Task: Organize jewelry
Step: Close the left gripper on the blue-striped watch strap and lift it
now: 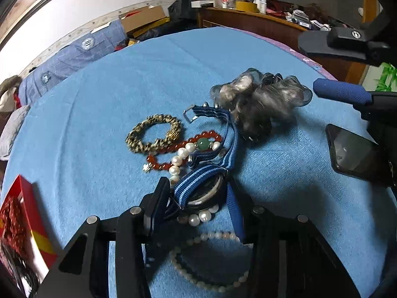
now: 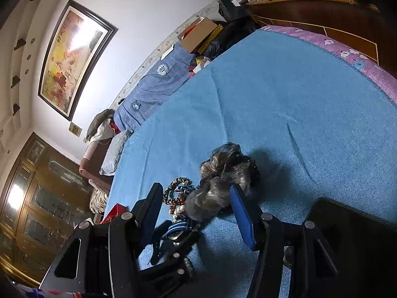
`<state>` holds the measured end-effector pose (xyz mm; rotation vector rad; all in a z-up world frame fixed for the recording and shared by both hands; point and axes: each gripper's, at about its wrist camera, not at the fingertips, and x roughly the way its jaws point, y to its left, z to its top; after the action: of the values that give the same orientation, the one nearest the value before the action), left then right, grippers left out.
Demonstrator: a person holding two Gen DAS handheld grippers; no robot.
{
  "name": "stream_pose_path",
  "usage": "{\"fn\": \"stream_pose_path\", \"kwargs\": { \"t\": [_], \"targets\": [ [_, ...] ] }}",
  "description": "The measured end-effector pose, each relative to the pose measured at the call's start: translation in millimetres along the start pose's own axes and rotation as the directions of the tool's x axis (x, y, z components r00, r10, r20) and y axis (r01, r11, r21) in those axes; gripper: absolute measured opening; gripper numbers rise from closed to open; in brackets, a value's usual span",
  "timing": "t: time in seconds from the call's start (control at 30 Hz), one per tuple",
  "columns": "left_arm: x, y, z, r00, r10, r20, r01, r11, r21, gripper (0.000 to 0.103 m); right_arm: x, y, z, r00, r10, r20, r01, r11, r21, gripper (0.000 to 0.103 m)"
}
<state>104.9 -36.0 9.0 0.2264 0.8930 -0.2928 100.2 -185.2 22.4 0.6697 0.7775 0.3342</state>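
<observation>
So I've got everything dumped on the blue blanket [image 1: 124,79], which makes sense since it's soft, nothing rolls off, and the small stuff shows up well against it. Biggest lump is the fuzzy grey hair claw [image 1: 258,99], sitting at the far right of the heap, and my right gripper [image 2: 196,206] hangs just near it with its jaws parted about halfway and nothing between them; I'd guess it's parked there waiting its turn. There's a red box [image 1: 22,223] on the near left edge, probably where the pieces end up, though I can't see inside it. My left gripper [image 1: 198,198] is the busy one: it's down in the near part of the heap, jaws pulled in partway around the watch [image 1: 206,193], and they look to be pressing on the case, so I'd call that a grip. The watch has a dark round face and a blue striped fabric strap [image 1: 220,134] that trails off toward the hair claw, buckle at the far end. It's lying across a pearl strand [image 1: 211,236], so lifting slowly seems smart. Just beyond are the leopard-print bracelet [image 1: 153,134] and the red bead bracelet [image 1: 173,154] with its green stone, tangled close together.
</observation>
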Motion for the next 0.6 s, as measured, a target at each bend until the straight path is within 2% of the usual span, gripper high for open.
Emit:
{"fn": "stream_pose_path", "kwargs": {
  "t": [0.13,0.3,0.4,0.53,0.6],
  "targets": [
    [-10.3,-0.4,-10.6,1.000,0.003,0.016,-0.003,1.000,-0.025,0.043,-2.6,0.0,0.0,1.000,0.003,0.008,-0.003,1.000,0.003,0.060],
    [-36.8,7.7,-22.0,0.994,-0.097,0.054,0.102,0.988,-0.114,0.043,-4.0,-0.3,-1.4,1.000,0.000,0.013,0.000,1.000,0.002,0.060],
    [-42.3,13.4,-27.6,0.989,-0.122,0.078,0.133,0.979,-0.156,0.043,-3.7,-0.8,-2.1,1.000,-0.004,0.012,0.004,1.000,0.004,0.060],
    [-47.8,22.9,-28.1,0.987,-0.105,0.125,0.129,0.971,-0.199,0.043,-2.9,2.2,-3.0,1.000,-0.017,0.015,0.017,1.000,-0.007,0.060],
    [-57.2,30.0,-29.2,0.980,-0.105,0.171,0.143,0.963,-0.230,0.043,-2.6,3.8,-3.3,1.000,-0.025,0.017,0.025,1.000,-0.012,0.060]
  ]
}}
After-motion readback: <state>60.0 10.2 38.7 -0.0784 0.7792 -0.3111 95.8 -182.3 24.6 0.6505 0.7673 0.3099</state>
